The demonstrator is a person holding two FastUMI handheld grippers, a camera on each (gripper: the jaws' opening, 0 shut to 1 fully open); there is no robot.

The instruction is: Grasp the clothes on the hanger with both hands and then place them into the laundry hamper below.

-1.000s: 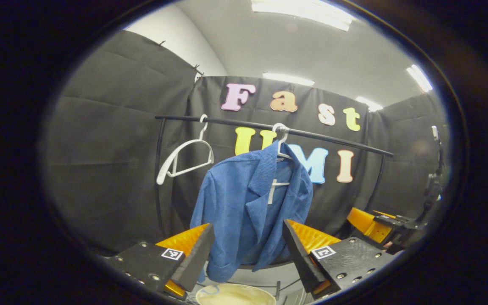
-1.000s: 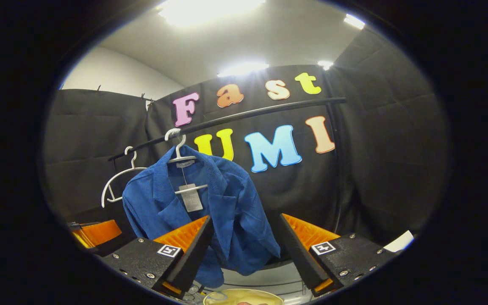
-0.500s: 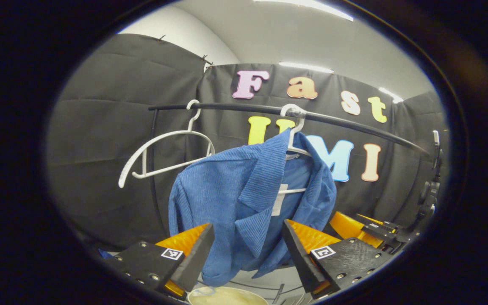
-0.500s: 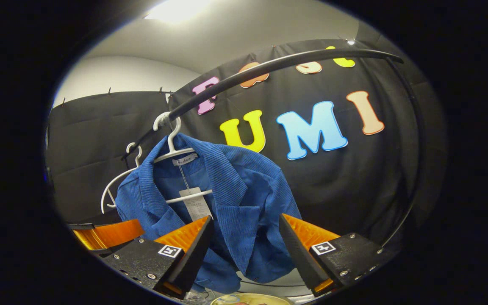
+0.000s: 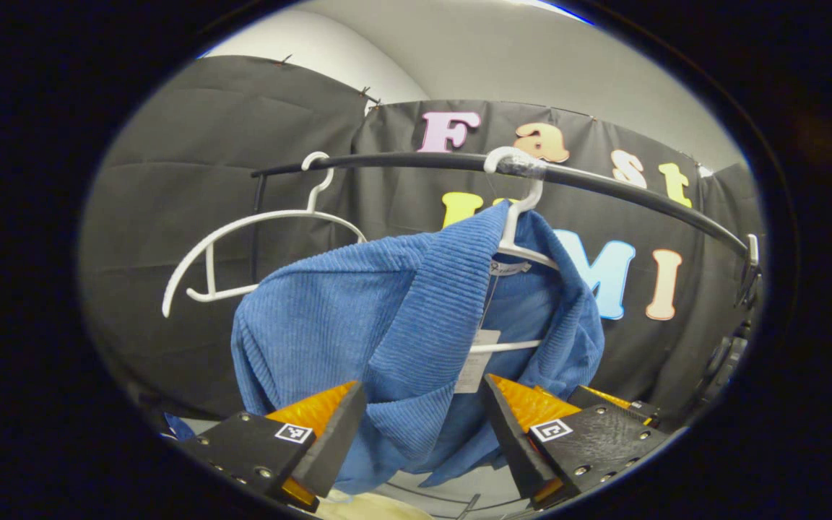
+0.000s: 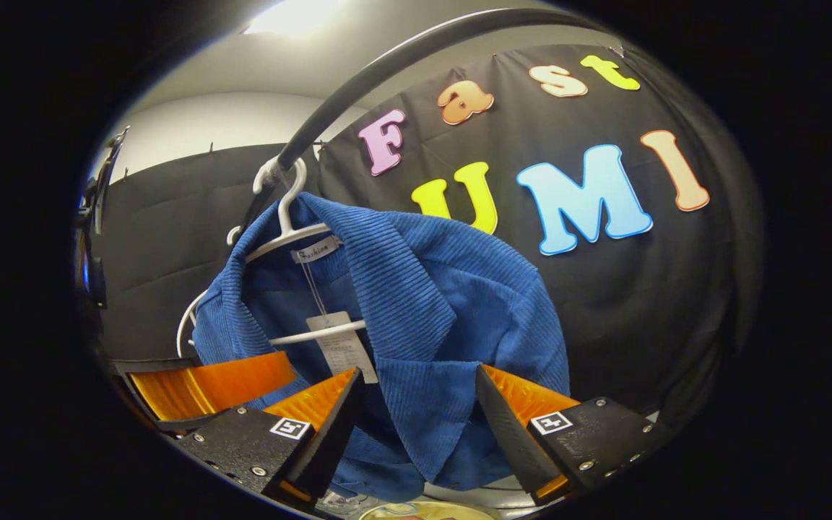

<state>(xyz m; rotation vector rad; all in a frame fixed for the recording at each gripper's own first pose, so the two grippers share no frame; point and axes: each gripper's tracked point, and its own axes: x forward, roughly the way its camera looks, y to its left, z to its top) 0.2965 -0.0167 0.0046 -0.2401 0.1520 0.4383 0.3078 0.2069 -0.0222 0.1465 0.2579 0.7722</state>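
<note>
A blue corduroy jacket point(image 5: 380, 325) point(image 6: 430, 318) hangs on a white hanger point(image 5: 521, 217) point(image 6: 286, 224) from a black rail point(image 5: 604, 188) point(image 6: 358, 79). My left gripper point(image 5: 423, 404) is open, its fingers framing the jacket's left lapel close in front. My right gripper point(image 6: 419, 401) is open too, with the right lapel between its fingers, not pressed. The left gripper point(image 6: 206, 383) also shows at the lower left of the right gripper view. A cream hamper rim point(image 5: 380, 509) point(image 6: 423, 511) peeks in below the jacket.
A second, empty white hanger point(image 5: 243, 245) hangs on the rail to the left of the jacket. A paper tag point(image 6: 340, 347) dangles inside the jacket. The rail's black upright point(image 5: 257, 231) stands behind the empty hanger.
Both grippers have moved in toward the jacket and up; it now looms much larger, with each lapel between open fingers. The rail has risen in both views.
</note>
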